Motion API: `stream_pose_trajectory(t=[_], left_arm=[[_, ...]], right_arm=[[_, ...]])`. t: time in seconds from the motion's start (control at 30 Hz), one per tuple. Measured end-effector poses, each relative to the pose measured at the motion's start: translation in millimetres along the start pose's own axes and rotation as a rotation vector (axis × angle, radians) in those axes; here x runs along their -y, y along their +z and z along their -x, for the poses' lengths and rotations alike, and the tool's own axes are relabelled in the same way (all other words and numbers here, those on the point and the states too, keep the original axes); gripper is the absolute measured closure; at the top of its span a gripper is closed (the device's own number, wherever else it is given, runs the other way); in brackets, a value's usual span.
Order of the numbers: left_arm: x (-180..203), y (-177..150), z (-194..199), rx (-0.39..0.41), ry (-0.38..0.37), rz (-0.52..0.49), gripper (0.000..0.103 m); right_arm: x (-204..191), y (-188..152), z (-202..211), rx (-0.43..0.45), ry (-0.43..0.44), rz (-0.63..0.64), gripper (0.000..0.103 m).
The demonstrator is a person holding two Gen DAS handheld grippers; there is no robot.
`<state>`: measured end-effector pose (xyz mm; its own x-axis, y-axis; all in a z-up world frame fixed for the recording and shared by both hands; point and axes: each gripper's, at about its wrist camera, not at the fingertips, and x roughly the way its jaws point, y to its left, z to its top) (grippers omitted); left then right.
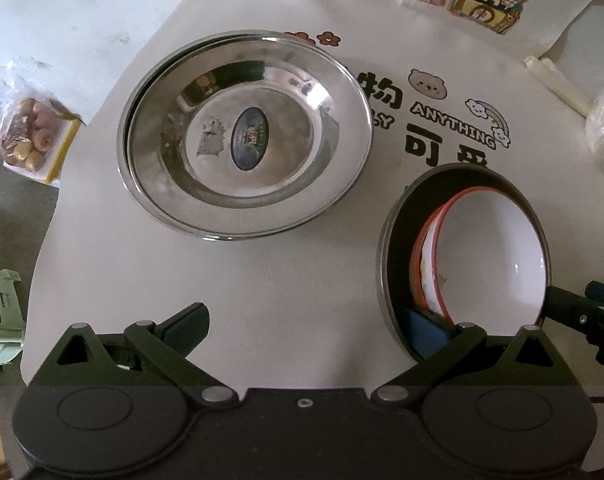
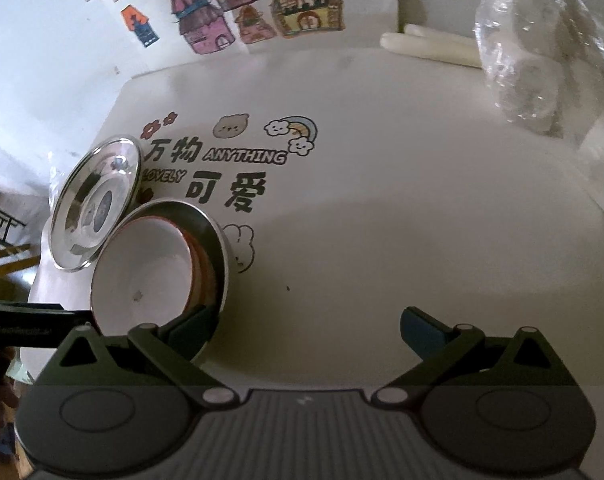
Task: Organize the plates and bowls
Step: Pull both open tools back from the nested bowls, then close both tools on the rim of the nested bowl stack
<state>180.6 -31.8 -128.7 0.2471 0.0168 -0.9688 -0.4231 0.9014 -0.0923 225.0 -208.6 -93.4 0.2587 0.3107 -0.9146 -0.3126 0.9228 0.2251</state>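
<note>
Your left gripper (image 1: 308,320) is low over the near edge of the white mat (image 1: 262,280), looking forward and down, and its fingers are wide apart with nothing between them. Its right finger (image 1: 426,330) lies at the near rim of the dark bowl (image 1: 394,256); I cannot tell if it touches. In this bowl the white bowl with red rim (image 1: 490,256) sits, leaning to one side. The steel plates (image 1: 244,136), one inside the other, lie near the mat's left edge, just beside the dark bowl. Your right gripper (image 2: 310,328) is also spread open and empty, over the near edge, its left finger (image 2: 190,330) in front of the dark bowl's rim.
</note>
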Motion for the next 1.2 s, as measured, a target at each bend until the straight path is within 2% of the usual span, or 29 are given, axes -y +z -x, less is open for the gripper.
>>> stream_pose_trajectory(t=[0.33,0.47,0.6,0.8,0.87,1.1,1.2], left_arm=[[5.2,-1.8,2.4,0.017,0.027,0.000,0.001],[6.5,-3.1,2.7,0.021,0.012,0.002,0.008],[8.6,-3.5,3.2,0.025,-0.024,0.000,0.020],[10.1,-5.8,4.4,0.037,-0.098,0.009,0.044],[11.1,-6.9,5.2,0.041,-0.123,0.014,0.055],[13.5,-9.2,4.3,0.054,-0.180,0.019,0.074],[16.1,-9.4,3.8,0.058,-0.197,0.016,0.084]], right_arm=[[-2.5,4.0,-8.1,-0.002,0.010,0.052,0.000],[-4.0,3.0,-8.9,0.008,0.008,0.072,0.001],[-4.3,2.3,-7.6,0.013,0.043,0.076,0.015],[-7.0,1.8,-5.6,0.012,0.101,0.082,0.034],[-6.8,1.8,-6.0,0.010,0.122,0.077,0.039],[-7.9,1.6,-6.7,-0.003,0.187,0.050,0.064],[-11.1,2.3,-7.5,-0.008,0.201,0.057,0.071]])
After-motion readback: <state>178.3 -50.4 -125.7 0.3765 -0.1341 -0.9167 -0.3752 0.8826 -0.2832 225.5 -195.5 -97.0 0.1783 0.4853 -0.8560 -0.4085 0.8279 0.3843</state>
